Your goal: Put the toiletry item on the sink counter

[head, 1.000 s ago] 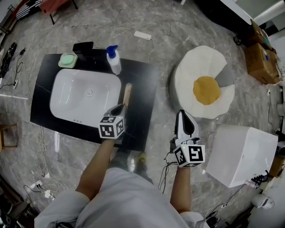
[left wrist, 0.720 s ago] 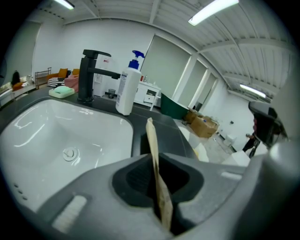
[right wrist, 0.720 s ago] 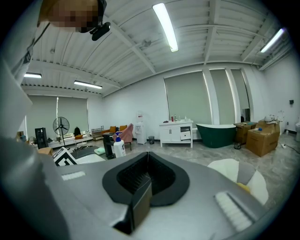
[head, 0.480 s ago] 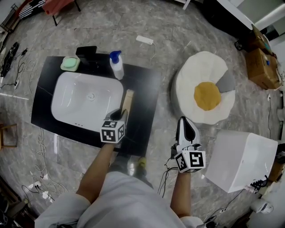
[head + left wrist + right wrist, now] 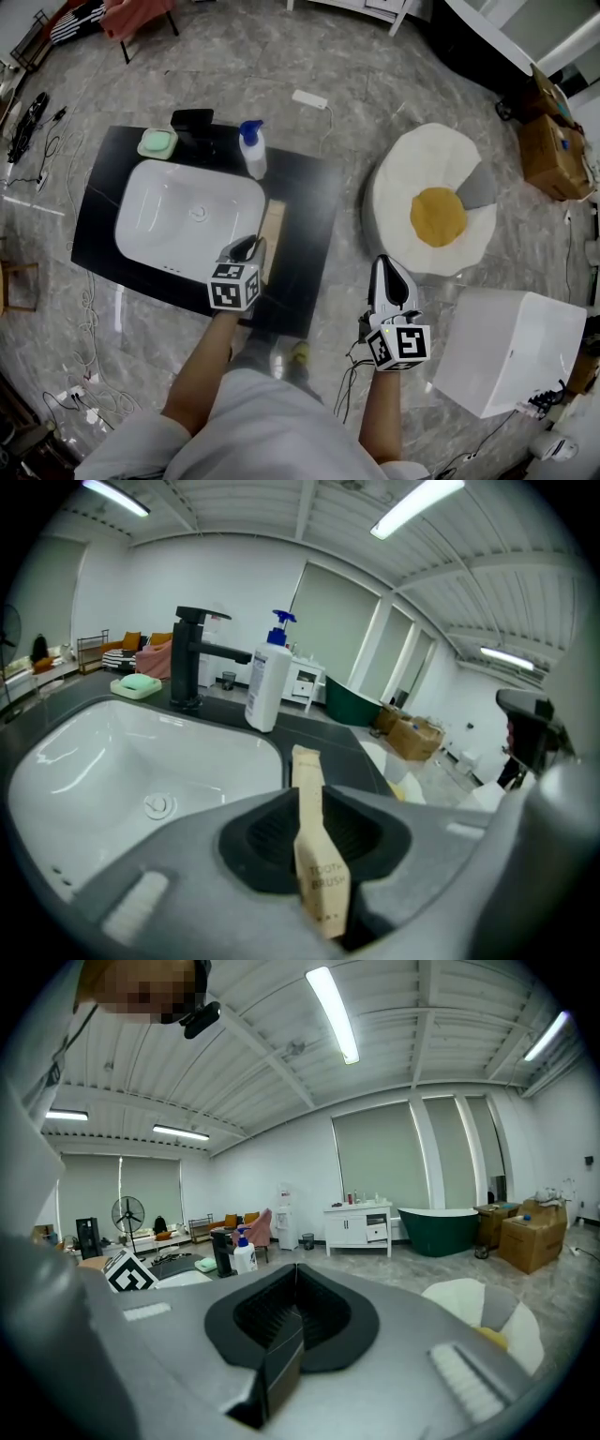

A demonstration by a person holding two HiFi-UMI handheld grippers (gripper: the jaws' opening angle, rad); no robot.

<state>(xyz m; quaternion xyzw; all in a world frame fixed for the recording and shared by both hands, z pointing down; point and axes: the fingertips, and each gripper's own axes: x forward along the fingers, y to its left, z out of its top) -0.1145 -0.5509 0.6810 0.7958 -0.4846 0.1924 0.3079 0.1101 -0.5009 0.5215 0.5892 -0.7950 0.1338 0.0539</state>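
Jaws of our left gripper (image 5: pixel 249 250) clamp the toothbrush box (image 5: pixel 272 225) over the sink counter (image 5: pixel 309 192), basin (image 5: pixel 169 225) at nine o'clock. Our right gripper (image 5: pixel 388 267), at four o'clock, is closed and empty.

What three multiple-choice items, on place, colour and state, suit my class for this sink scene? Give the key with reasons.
1. Where does the pump bottle stand? A on the floor; B on the counter beside the faucet; C on the cushion.
2. What colour is the soap dish? A red; B pale green; C black.
3. How is the left gripper? A open; B shut on the bottle; C shut on the toothbrush box.
Key: B, it stands by the faucet; B, it looks mint; C, its view shows the box clamped.
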